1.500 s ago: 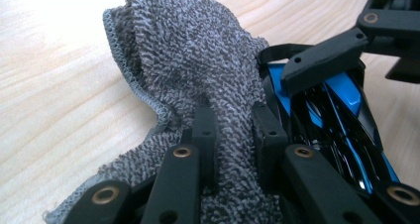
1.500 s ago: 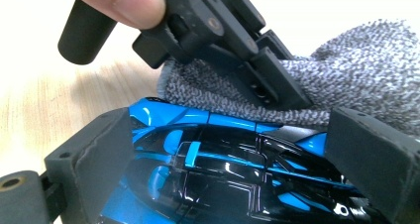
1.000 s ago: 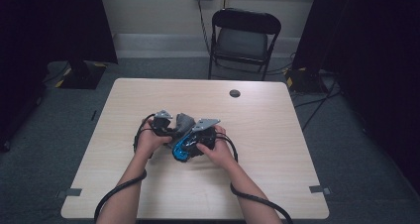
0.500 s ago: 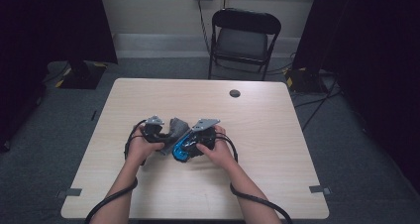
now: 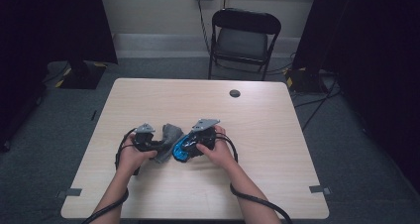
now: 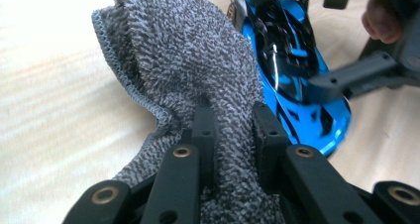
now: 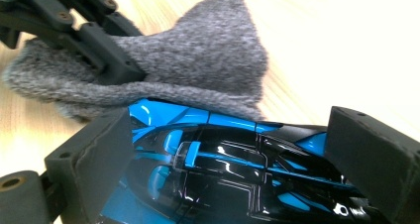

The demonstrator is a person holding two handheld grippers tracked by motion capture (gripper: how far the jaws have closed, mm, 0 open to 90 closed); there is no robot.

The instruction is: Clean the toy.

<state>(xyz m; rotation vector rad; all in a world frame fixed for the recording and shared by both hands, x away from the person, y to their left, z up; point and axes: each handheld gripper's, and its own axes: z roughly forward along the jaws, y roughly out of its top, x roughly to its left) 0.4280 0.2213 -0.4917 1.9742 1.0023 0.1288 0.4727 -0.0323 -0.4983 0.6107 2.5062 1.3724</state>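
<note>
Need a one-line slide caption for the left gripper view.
Left gripper pinches a grey cloth beside a blue toy car on the wooden table.

From my high view the table [image 5: 277, 135] is evenly lit from above, while the room around it drops into near black at both sides. Shadows under the hands are soft and short. In the left gripper view the tabletop left of the jaws washes out almost white; the grey cloth [image 6: 198, 70] between them stays sharp. The blue toy car [image 7: 223, 174] in the right gripper view throws small white glints, and the cloth beyond it goes soft.
</note>
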